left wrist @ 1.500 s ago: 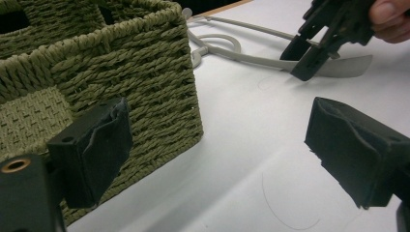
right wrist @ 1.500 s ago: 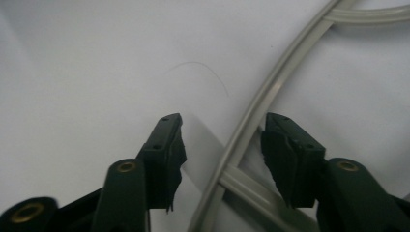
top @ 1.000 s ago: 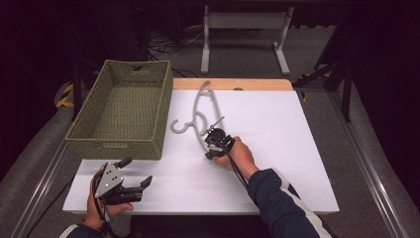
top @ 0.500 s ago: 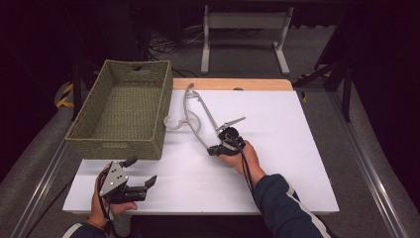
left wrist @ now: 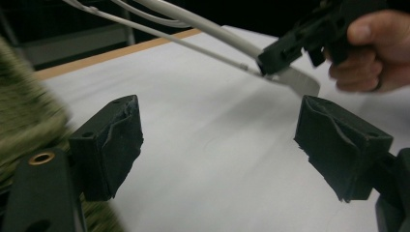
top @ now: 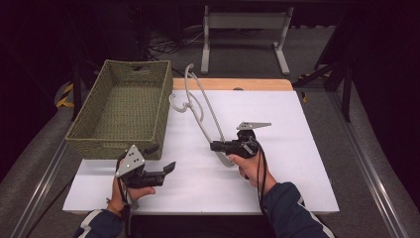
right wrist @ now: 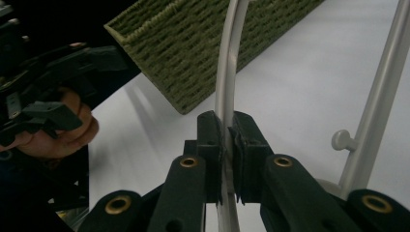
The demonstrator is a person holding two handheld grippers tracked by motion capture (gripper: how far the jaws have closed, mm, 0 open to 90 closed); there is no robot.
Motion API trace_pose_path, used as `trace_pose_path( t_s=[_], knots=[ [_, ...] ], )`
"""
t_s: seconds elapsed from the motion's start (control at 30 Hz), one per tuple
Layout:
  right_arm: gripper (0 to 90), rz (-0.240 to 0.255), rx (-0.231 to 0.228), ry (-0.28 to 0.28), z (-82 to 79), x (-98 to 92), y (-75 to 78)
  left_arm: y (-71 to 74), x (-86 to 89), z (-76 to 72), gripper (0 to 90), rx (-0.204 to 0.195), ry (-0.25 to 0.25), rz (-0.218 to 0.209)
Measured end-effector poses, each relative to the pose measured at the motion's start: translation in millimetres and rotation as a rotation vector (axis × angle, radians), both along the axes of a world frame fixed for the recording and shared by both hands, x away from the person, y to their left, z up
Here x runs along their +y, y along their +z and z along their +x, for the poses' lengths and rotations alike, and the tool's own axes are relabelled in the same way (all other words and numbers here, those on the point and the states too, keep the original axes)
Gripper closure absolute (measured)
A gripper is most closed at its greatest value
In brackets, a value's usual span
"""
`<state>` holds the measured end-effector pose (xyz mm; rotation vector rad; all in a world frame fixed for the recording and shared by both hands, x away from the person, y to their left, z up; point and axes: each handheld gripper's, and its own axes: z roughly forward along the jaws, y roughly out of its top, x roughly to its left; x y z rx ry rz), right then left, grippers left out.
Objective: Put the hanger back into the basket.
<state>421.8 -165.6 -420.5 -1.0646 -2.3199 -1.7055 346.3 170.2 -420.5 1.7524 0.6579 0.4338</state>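
Observation:
A pale grey clothes hanger (top: 203,111) slants up from the white table (top: 292,163), its hook end raised near the basket's far corner. My right gripper (top: 214,146) is shut on the hanger's lower arm (right wrist: 227,72), the pads pressed flat against it (right wrist: 226,130). My left gripper (top: 162,157) is near the front left of the table beside the basket. Its jaws (left wrist: 217,145) stand open and have just been closing a little, with nothing between them. The hanger (left wrist: 208,29) and the right gripper (left wrist: 300,43) lie ahead of it.
A woven green basket (top: 163,114) stands on the table's left side, its wall close to the left gripper (right wrist: 48,111) and also seen as the basket (right wrist: 203,43). A wooden strip (top: 233,84) edges the far side. Bare white table stretches to the right.
The right gripper has drawn the hanger rightward and toward the front, and the hanger has tilted up off the table. The left gripper has moved right and a bit forward.

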Motion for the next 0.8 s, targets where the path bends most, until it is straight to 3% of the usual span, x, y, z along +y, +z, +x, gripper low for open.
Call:
trace_pose_path(
  t_s=[0.07, 0.23, 0.4, 0.53, 0.73, 0.8],
  knots=[
    [83.9, 0.032, -0.02, 0.001, -3.6, -2.3, 0.4, 1.8, -7.3, 5.2, 18.4, 0.001, -0.012, -0.021],
    [83.9, 0.101, -0.064, 0.006, -9.3, -7.0, 3.0, 13.2, -35.8, 31.7, 26.0, 0.04, -0.074, -0.167],
    [83.8, 0.153, -0.076, 0.028, -12.7, -8.0, 2.4, 15.1, -57.0, 42.7, 38.0, 0.066, -0.105, -0.198],
    [83.8, 0.163, -0.081, 0.035, -14.4, -7.5, 1.8, 13.3, -71.3, 53.2, 45.5, 0.088, -0.122, -0.224],
    [83.7, 0.153, -0.094, 0.063, -17.6, -3.3, -0.2, 13.3, -76.8, 59.7, 57.1, 0.089, -0.137, -0.23],
    [83.7, 0.172, -0.092, 0.07, -18.1, -2.2, -1.6, 13.2, -74.4, 60.5, 60.4, 0.095, -0.15, -0.245]
  ],
)
